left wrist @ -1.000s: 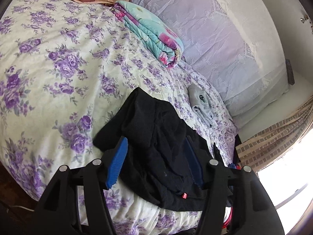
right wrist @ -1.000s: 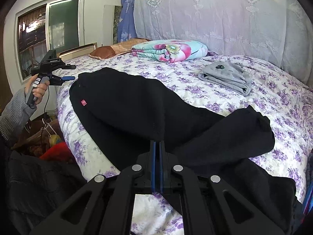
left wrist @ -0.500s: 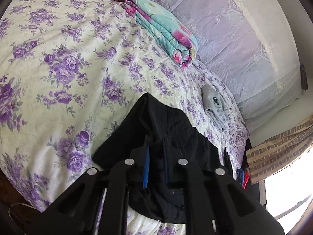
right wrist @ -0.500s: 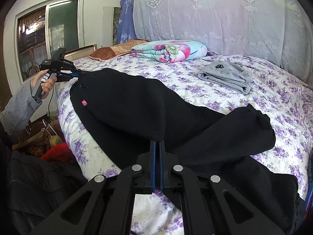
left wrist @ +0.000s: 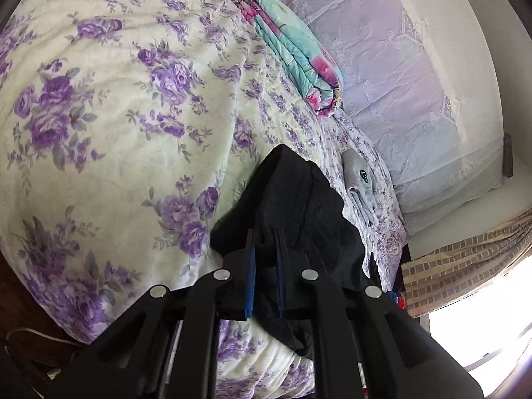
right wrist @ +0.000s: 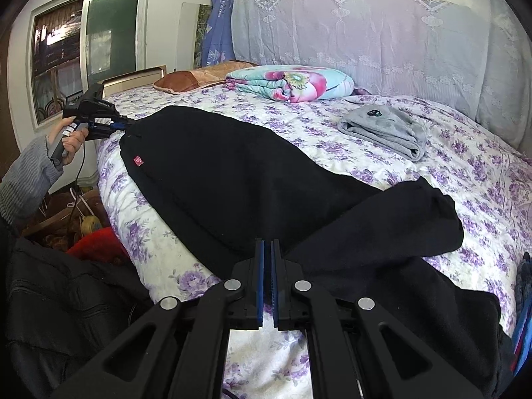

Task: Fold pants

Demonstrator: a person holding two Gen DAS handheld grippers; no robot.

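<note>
Gripping the black pants (right wrist: 232, 179) at both ends on the near side of the bed (right wrist: 465, 153), we have the left gripper (left wrist: 266, 259) and right gripper (right wrist: 267, 256) clamped on fabric; a thin pinch could slip when lifted, leaving the fold crooked.
</note>
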